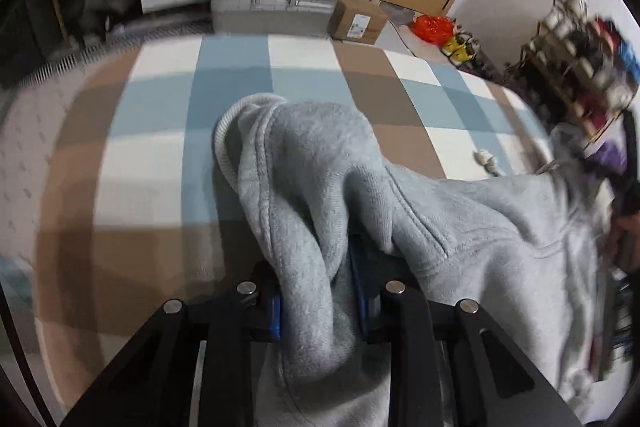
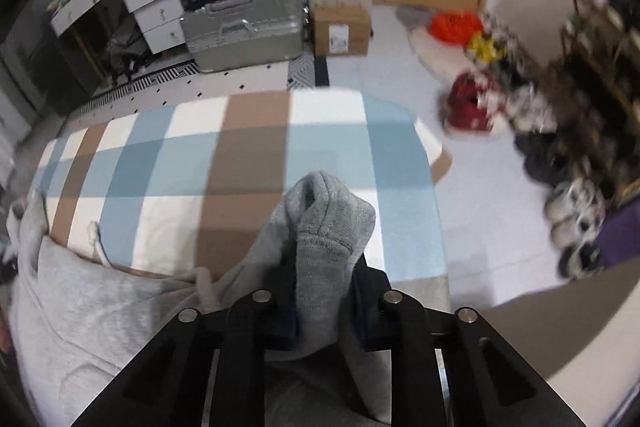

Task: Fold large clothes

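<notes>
Much of the grey hooded sweatshirt (image 1: 460,227) is cut off: in the left wrist view it runs out of frame at the bottom and to the right, where the picture blurs, and its hem cannot be seen in either view. The left hand-held gripper (image 1: 320,307) is clamped on a thick bunch of the fleece, which fills the gap between the blue pads (image 1: 276,315) and hides most of the fingers. Above that grip a ribbed edge (image 1: 224,135) curls over; whether it is a cuff or the hood rim is hard to tell.

The right hand-held gripper (image 2: 320,303) is likewise closed on a wad of the same sweatshirt (image 2: 324,235), the cloth standing up in a rounded hump between the black fingers and covering their tips. From there the garment stretches away to the left of the right wrist view as a broad pale sheet (image 2: 88,307), so its long axis runs sideways between the two grippers, roughly along the near edge of the checked cover (image 1: 168,115).

That cover, in blue, brown and white squares, lies beneath the sweatshirt. A white drawstring end (image 1: 486,159) rests on it. Beyond stand a silver suitcase (image 2: 244,27) and a cardboard box (image 2: 340,31); the shoe rack (image 2: 592,115) at the right is heavily blurred.
</notes>
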